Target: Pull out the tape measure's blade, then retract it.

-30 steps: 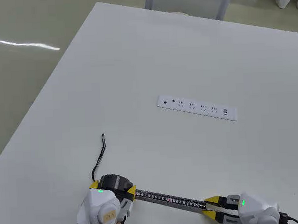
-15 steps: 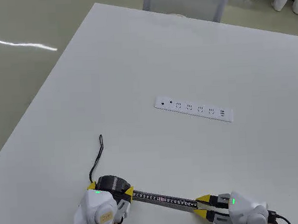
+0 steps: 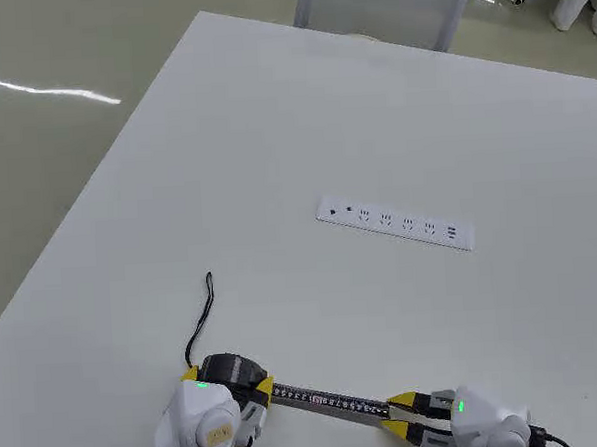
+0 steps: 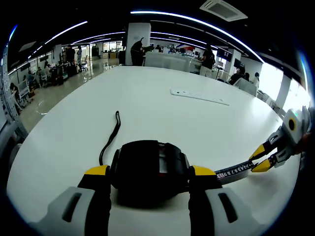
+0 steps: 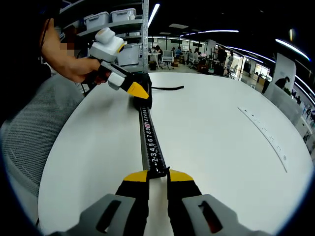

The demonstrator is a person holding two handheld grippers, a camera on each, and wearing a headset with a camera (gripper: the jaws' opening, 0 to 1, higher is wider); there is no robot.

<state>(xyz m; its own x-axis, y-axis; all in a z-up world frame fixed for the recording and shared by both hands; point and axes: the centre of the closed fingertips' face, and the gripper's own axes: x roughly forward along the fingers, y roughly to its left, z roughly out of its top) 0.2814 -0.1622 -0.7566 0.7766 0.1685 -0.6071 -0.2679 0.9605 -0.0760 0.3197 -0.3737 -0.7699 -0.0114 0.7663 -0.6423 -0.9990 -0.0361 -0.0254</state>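
Close to the worktop's (image 3: 274, 135) near edge, the left tongs (image 4: 150, 171) clamp the black tape measure (image 4: 150, 160) by its sides, its strap (image 4: 110, 137) lying beyond it. The blade (image 5: 150, 140) lies flat, stretched to the right tongs (image 5: 157, 176), which pinch its tip. A power strip (image 3: 394, 221) sits well apart, mid-worktop.

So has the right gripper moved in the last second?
Yes. Against the power strip, the right gripper has slid left, toward the tape measure's case, leaving less blade out.
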